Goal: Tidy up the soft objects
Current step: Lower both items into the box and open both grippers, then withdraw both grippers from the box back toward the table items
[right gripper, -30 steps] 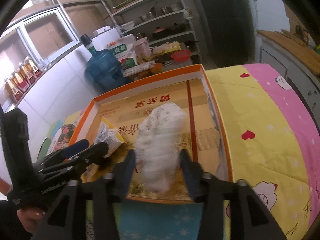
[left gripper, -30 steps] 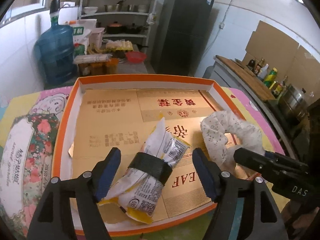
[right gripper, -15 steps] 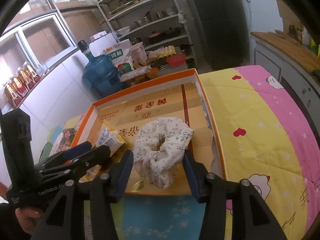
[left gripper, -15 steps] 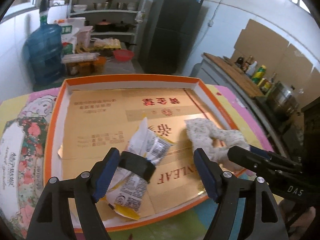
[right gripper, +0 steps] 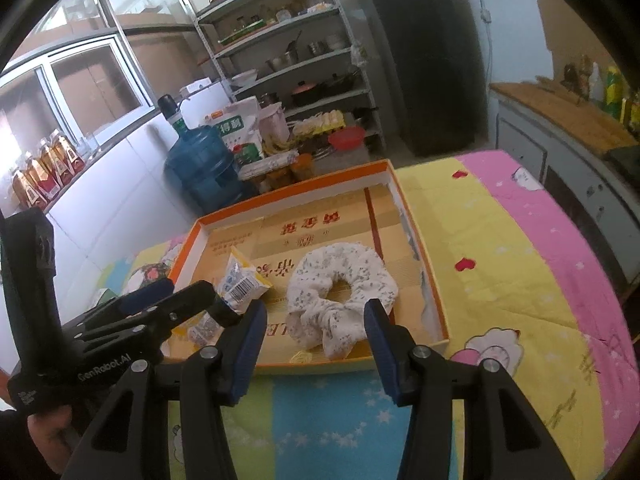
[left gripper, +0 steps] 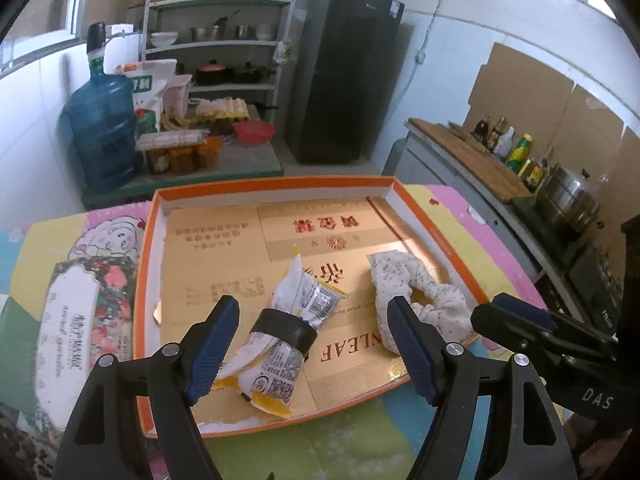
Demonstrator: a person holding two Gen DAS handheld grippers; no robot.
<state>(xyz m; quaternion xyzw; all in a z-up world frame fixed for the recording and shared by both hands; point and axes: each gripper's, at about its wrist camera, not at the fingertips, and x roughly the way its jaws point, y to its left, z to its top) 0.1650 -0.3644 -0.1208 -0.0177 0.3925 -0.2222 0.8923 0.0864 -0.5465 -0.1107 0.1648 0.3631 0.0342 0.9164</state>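
- Left wrist view: the left gripper (left gripper: 312, 344) stands with its jaws wide apart, nothing pressed between the pads.
- Beyond the fingertips, a snack packet (left gripper: 288, 328) bound by a black band (left gripper: 285, 329) lies flat on the floor of the orange-rimmed box (left gripper: 149, 264), near its front wall.
- Just right of the packet, apart from it, a white floral scrunchie (left gripper: 420, 300) lies in the box near the right wall.
- The right gripper (left gripper: 516, 318) shows at the right edge, outside the box.
- Right wrist view: the right gripper (right gripper: 316, 334) has its jaws parted and empty; the scrunchie (right gripper: 340, 292) lies beyond the fingertips, clear of both pads.
- The box rests on a patterned cloth (right gripper: 500, 264) covering the counter.
- Farther back stand a blue water jug (left gripper: 100, 136), a metal shelf (left gripper: 216, 44) and a dark refrigerator (left gripper: 344, 76).
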